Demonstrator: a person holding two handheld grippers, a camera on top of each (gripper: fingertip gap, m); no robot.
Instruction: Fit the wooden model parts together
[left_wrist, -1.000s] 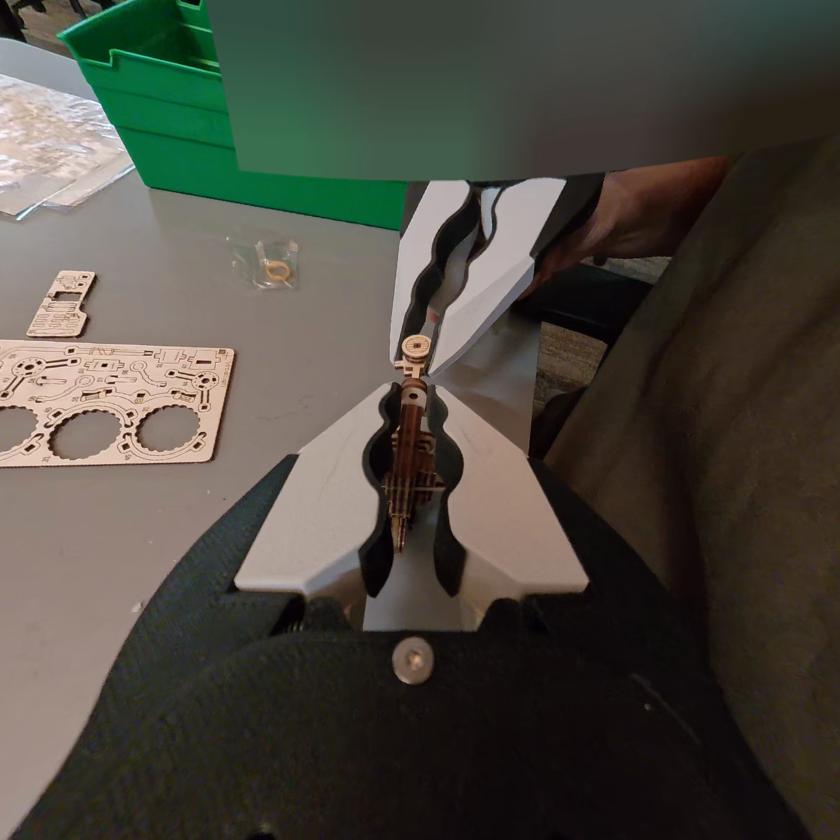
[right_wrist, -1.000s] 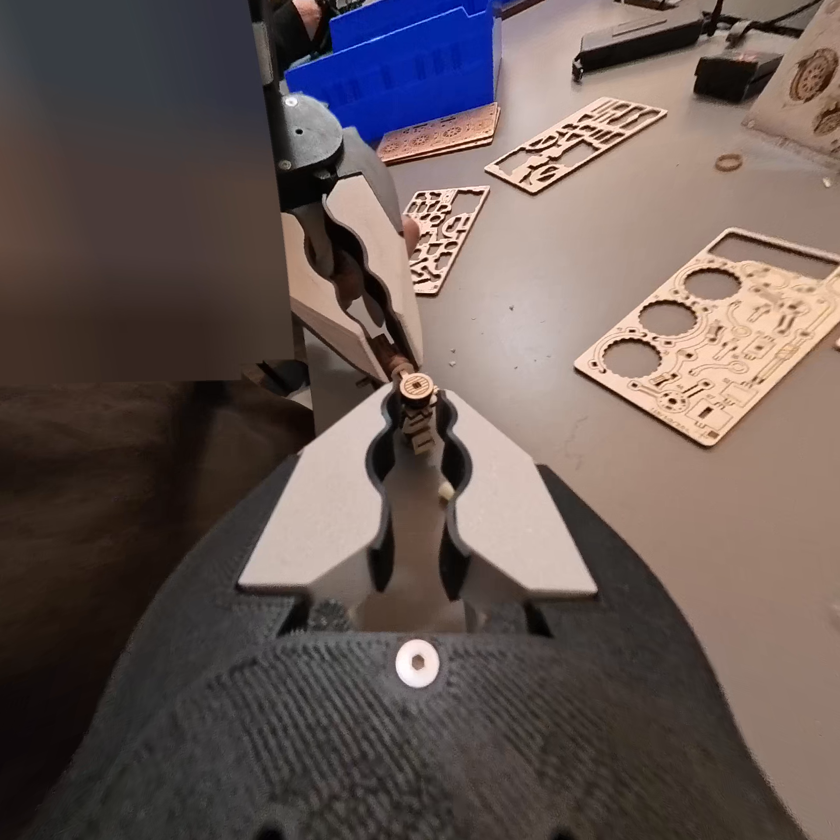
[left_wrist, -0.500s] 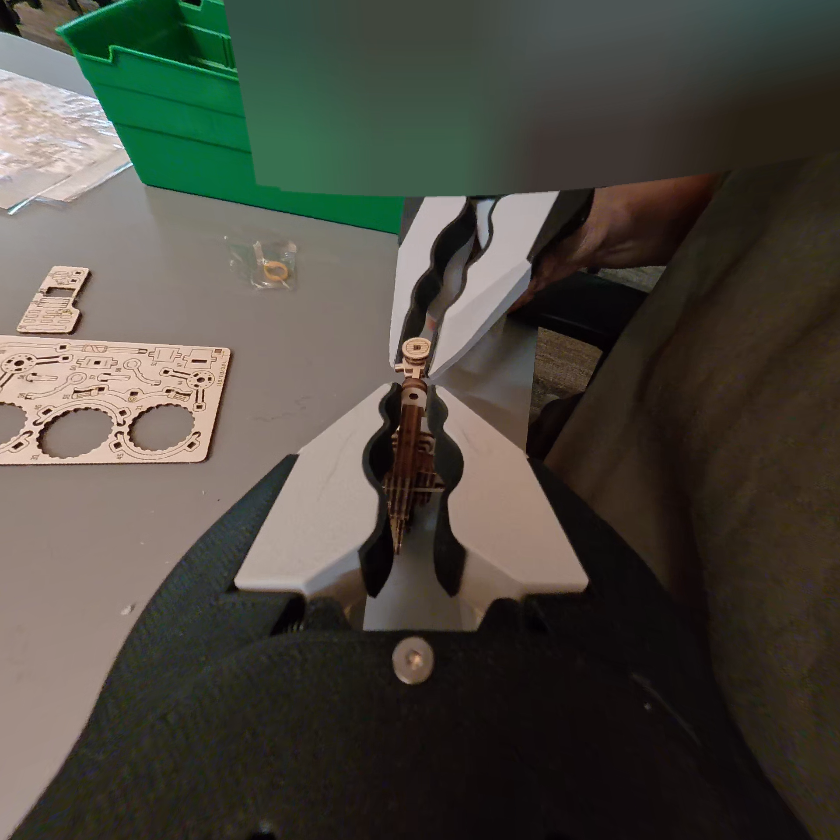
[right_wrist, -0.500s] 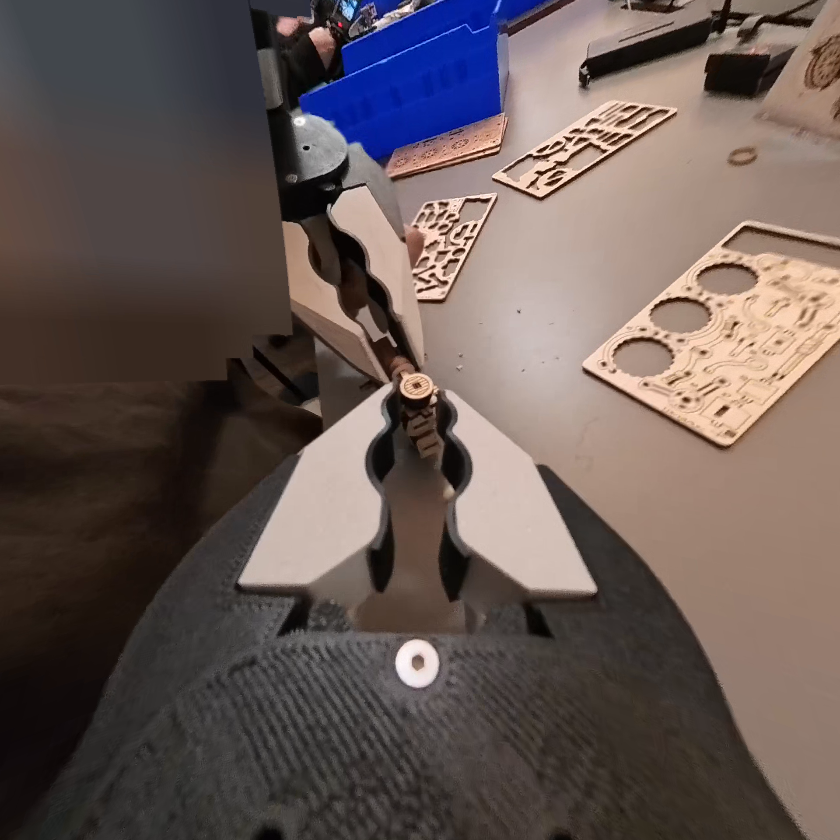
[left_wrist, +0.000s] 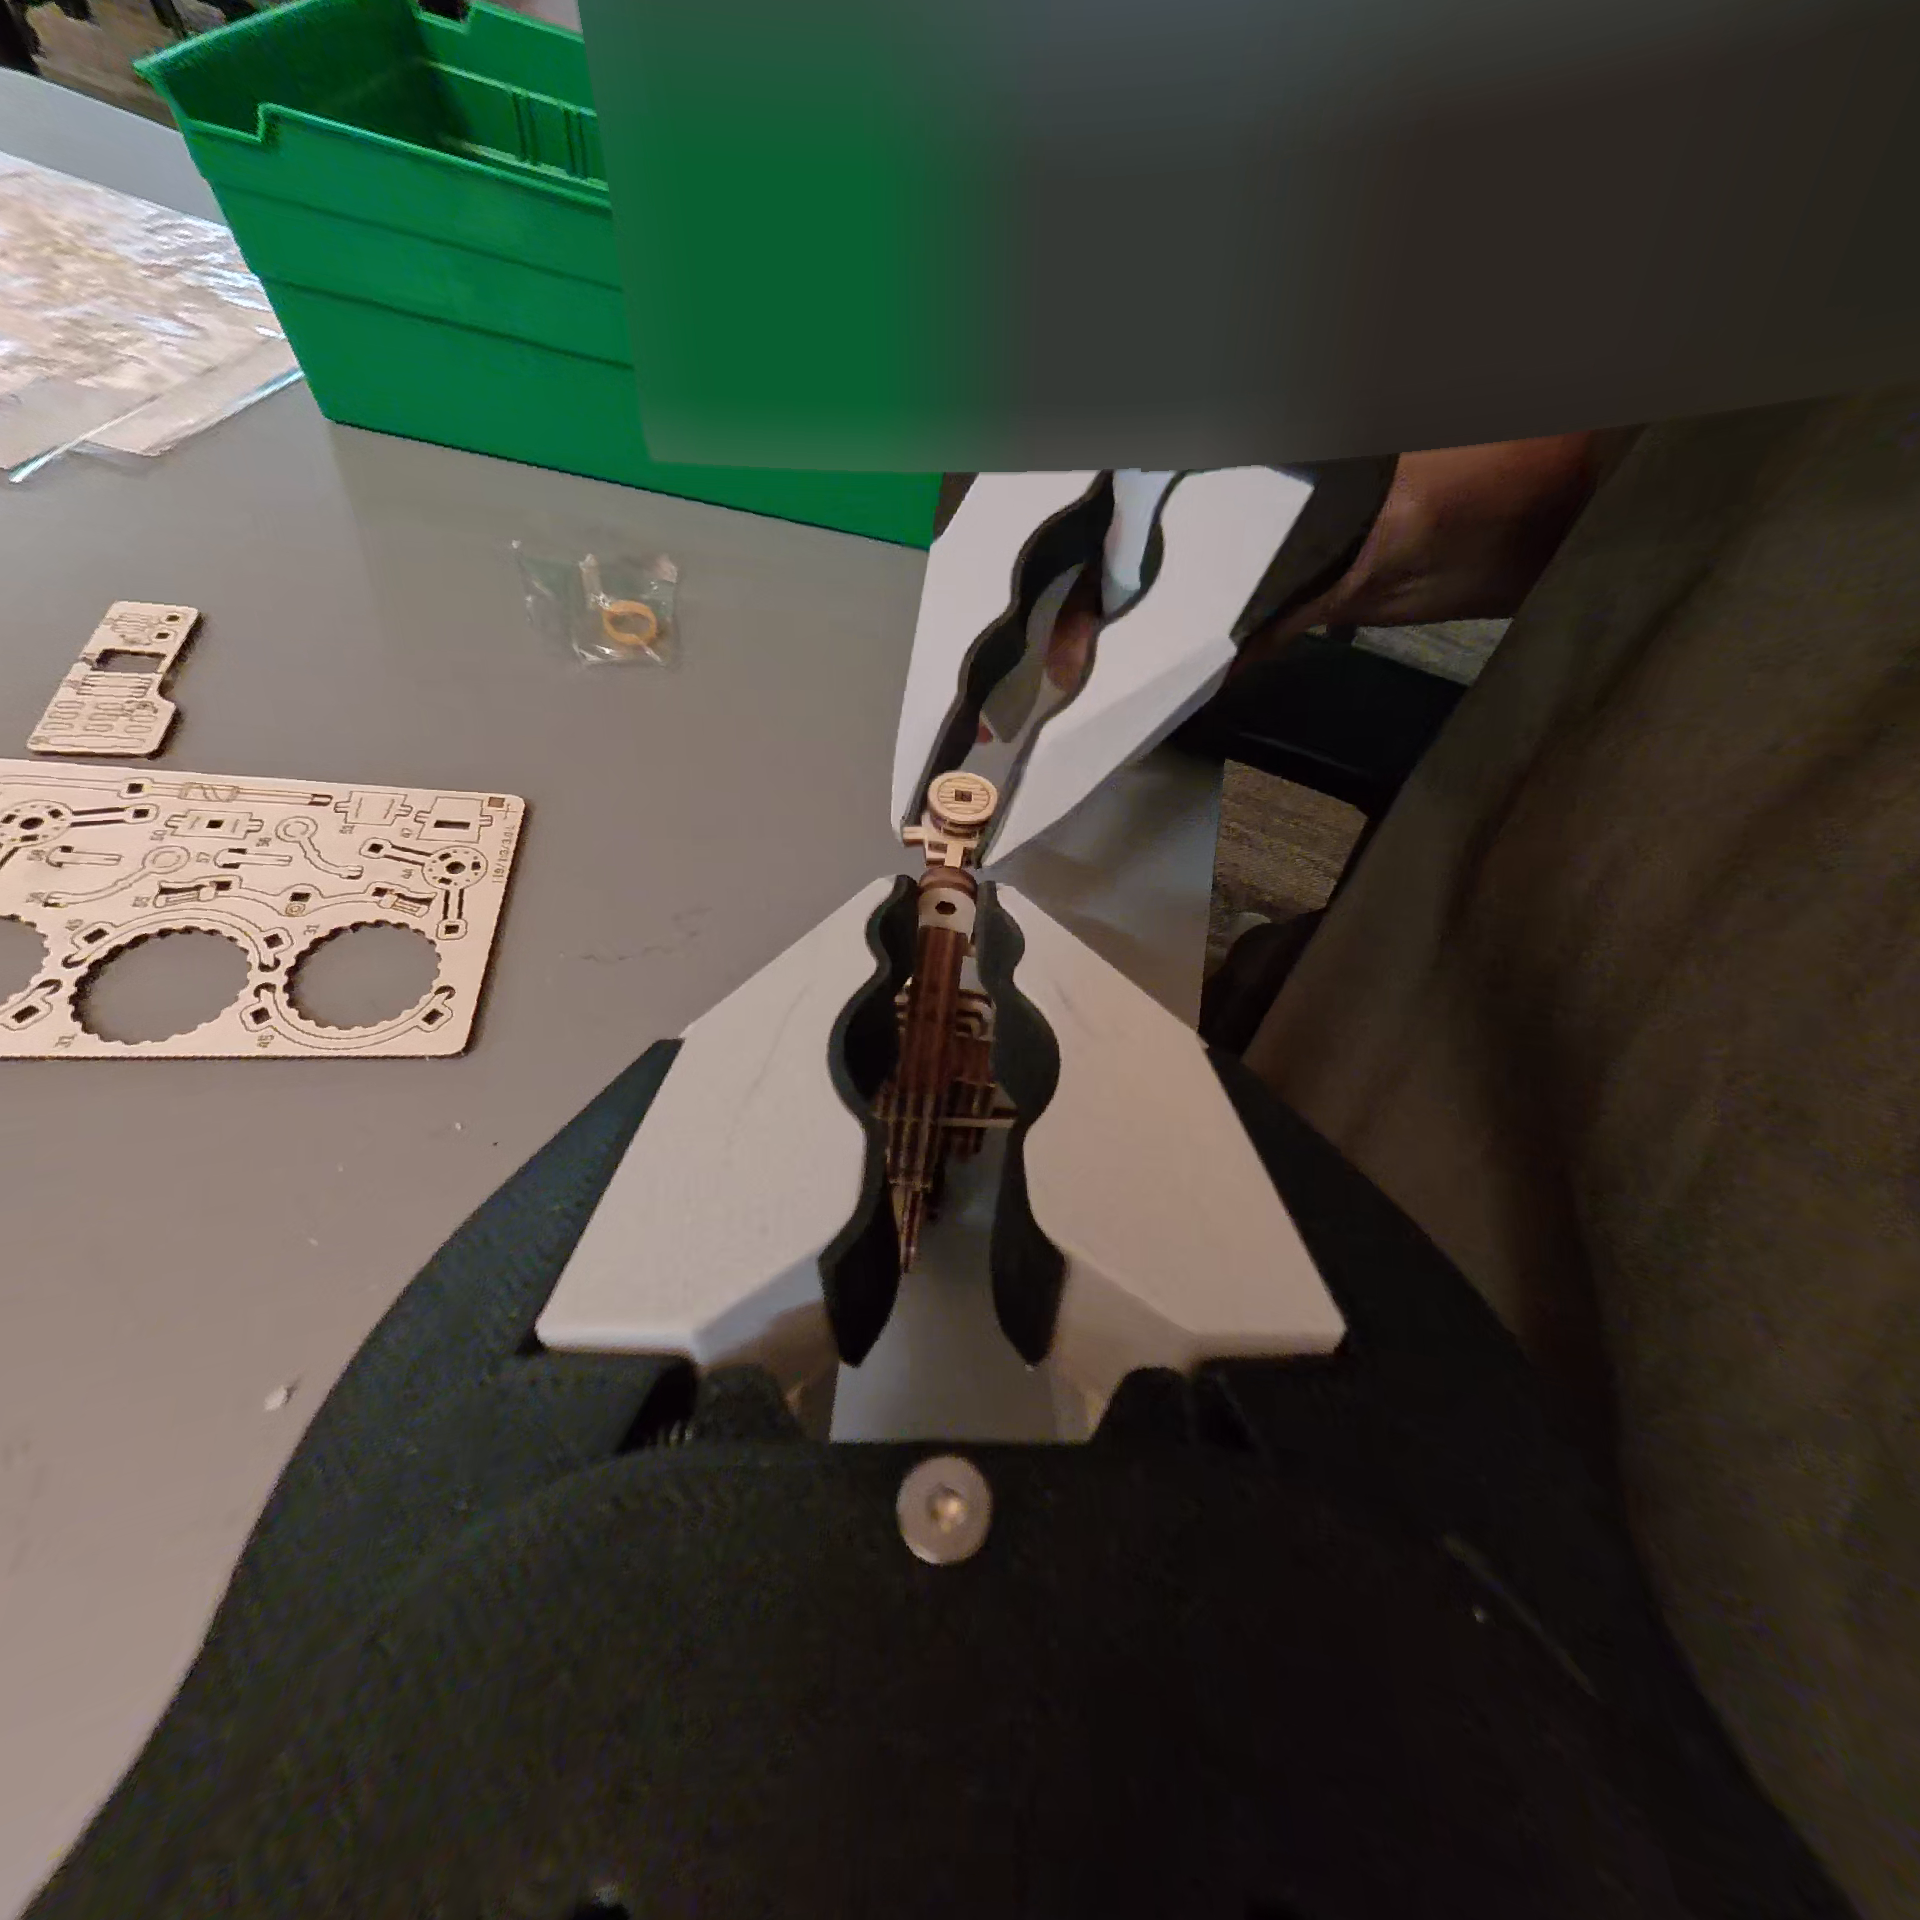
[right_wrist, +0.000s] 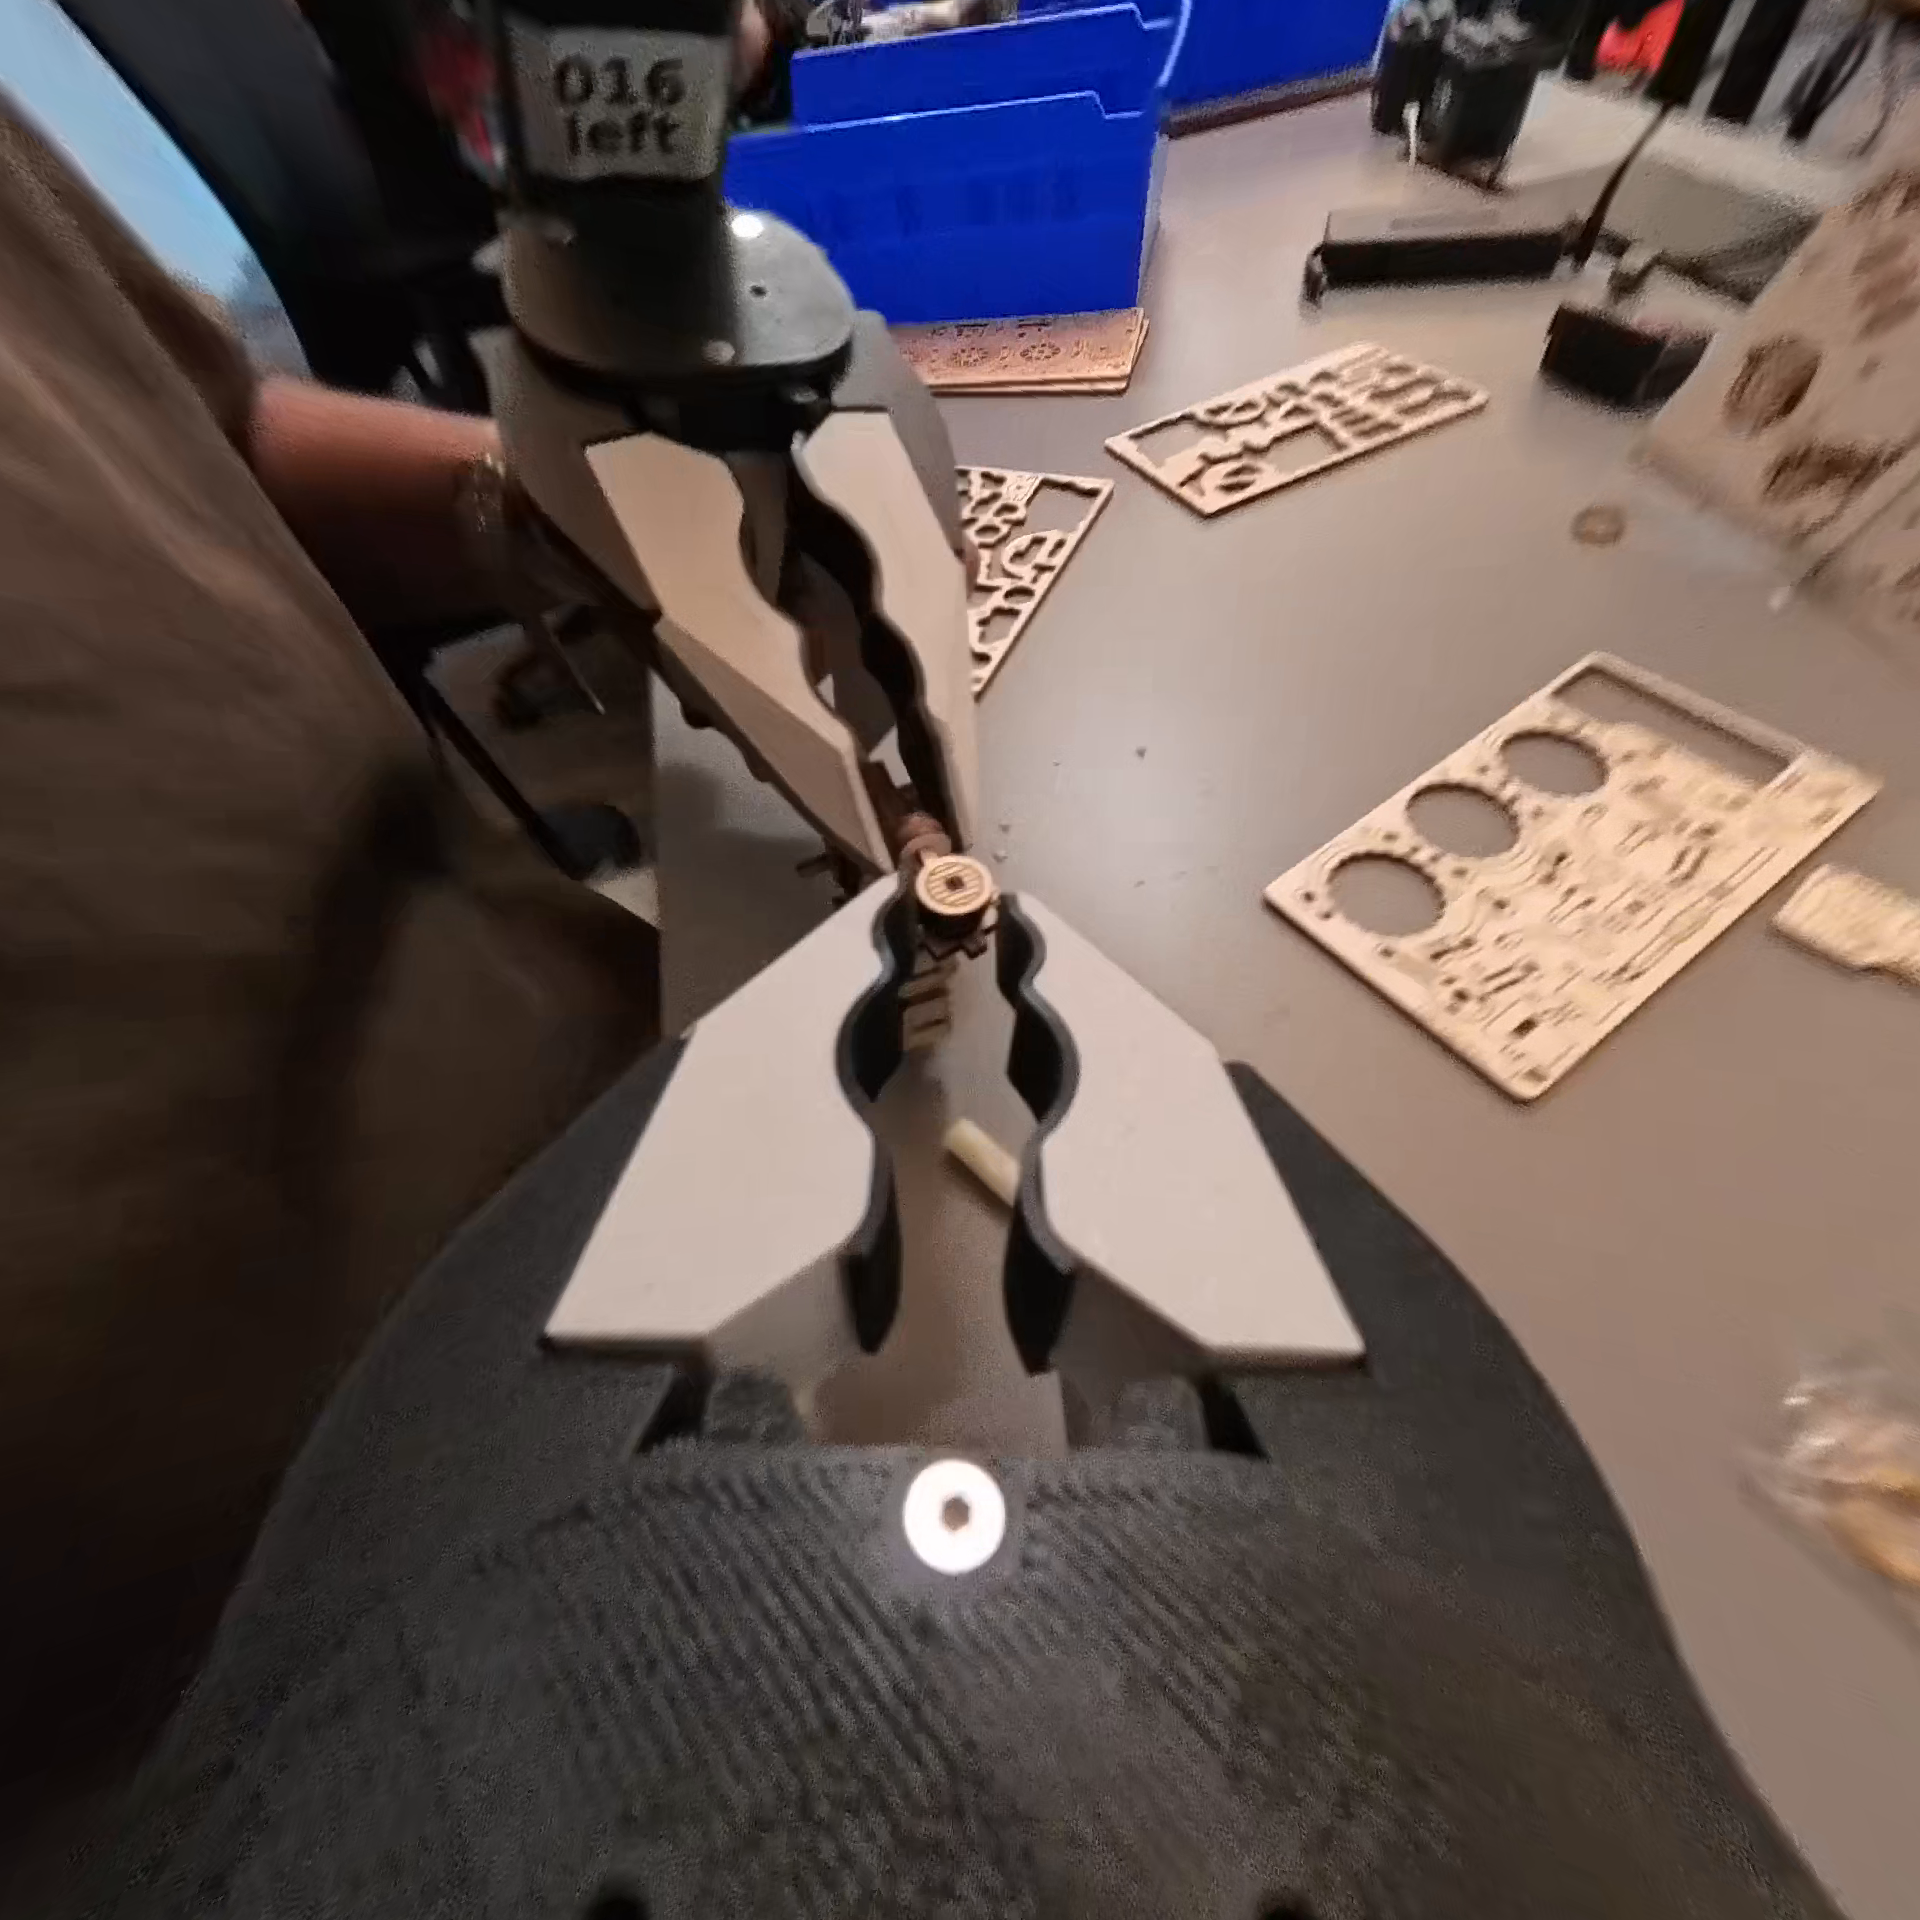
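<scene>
Grey table (left_wrist: 675, 1039) bears perhaps five punched sheets; both grippers' jaws pinch one wooden part each.

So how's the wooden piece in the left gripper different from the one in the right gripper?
The dark layered assembly in the left gripper is long and dark brown; the pale round-capped part in the right gripper is short and light. The assembly runs back between its fingers; the capped part sits at the fingertips. Both are clamped, tips meeting.
</scene>
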